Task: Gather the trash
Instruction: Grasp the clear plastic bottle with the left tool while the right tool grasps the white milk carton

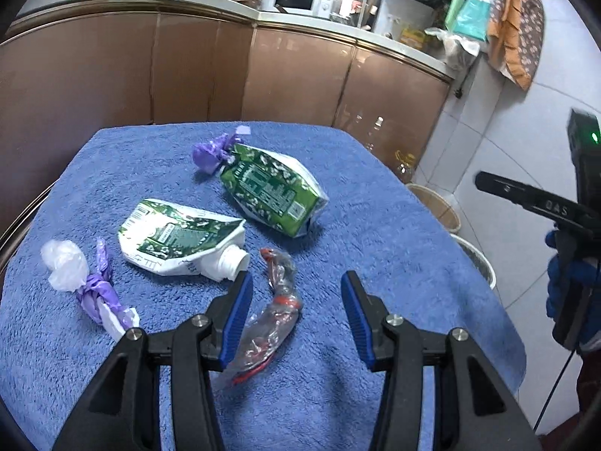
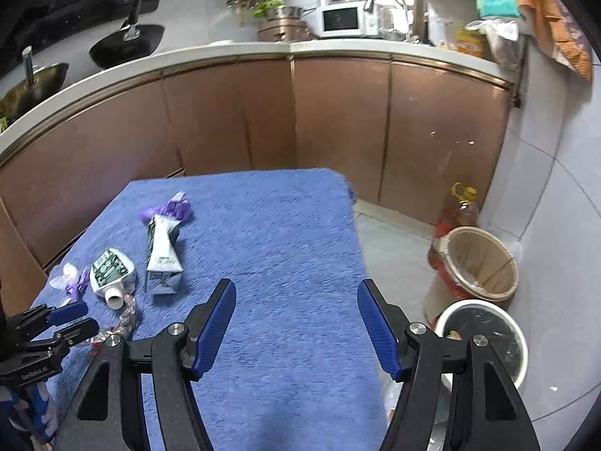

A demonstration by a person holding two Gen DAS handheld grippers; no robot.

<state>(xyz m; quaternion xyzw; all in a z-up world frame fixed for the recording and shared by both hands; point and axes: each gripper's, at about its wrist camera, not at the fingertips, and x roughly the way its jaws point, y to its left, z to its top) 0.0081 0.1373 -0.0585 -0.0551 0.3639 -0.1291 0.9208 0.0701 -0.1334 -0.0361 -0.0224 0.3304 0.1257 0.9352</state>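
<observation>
Left gripper (image 1: 296, 297) spread wide, straddling crumpled clear plastic wrapper with red print (image 1: 276, 300) lower centre on blue-towelled surface (image 1: 375, 225) | right gripper (image 2: 296, 323) parted, empty | risk: slick film slipping during closure

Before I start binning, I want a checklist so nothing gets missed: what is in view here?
Crushed milk cartons: two, green and white, mid towel.
Knotted plastic bags: two, purple, one at left edge with clear film, one behind far carton.
Clear wrapper: one, red print, near edge between the left jaws.
Towel: one, blue, covering the table.
Waste bins: two, beige and white, on floor right of the table.
Oil bottle: one, amber, behind bins.
Microwave: one, white, on counter.
Pans: two, dark, at left.
Left gripper: open, around wrapper.
Right gripper: open, empty.
</observation>
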